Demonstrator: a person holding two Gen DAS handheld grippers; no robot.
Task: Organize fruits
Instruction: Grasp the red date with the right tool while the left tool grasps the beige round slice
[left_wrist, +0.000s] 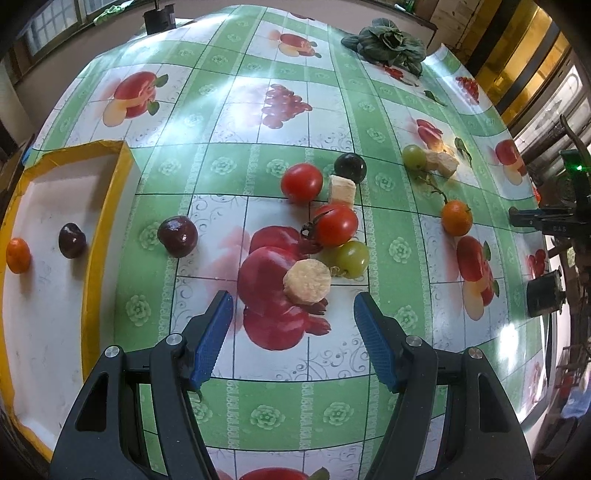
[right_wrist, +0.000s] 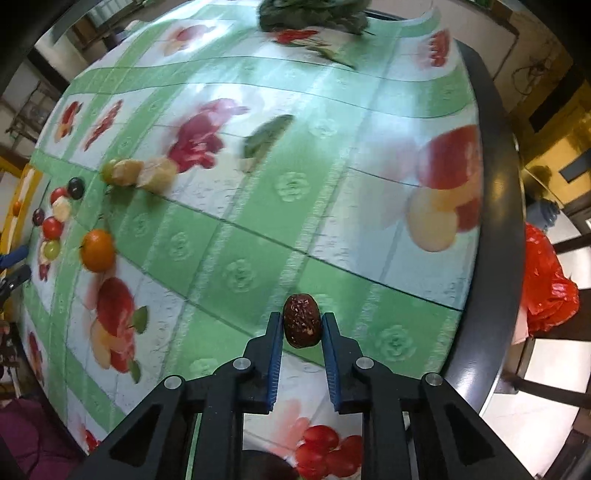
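Observation:
My left gripper (left_wrist: 293, 308) is open above the fruit-print tablecloth, just short of a round pale banana slice (left_wrist: 307, 281). Beyond it lie a green grape (left_wrist: 352, 258), two red tomatoes (left_wrist: 337, 224) (left_wrist: 301, 182), a dark plum (left_wrist: 177, 236), a dark grape (left_wrist: 350, 167), a pale fruit chunk (left_wrist: 342, 189) and a small orange (left_wrist: 457, 218). A white tray with a yellow rim (left_wrist: 99, 221) at the left holds an orange (left_wrist: 17, 255) and a dark plum (left_wrist: 72, 240). My right gripper (right_wrist: 302, 321) is shut on a wrinkled dark red date (right_wrist: 301, 320) above the table.
A leafy green vegetable (left_wrist: 388, 42) lies at the far edge. Another green grape (left_wrist: 414, 157) and pale fruit pieces (left_wrist: 443, 162) sit at the far right. In the right wrist view the table's dark rim (right_wrist: 498, 221) runs down the right, with an orange-red plastic bag (right_wrist: 546, 284) beyond it.

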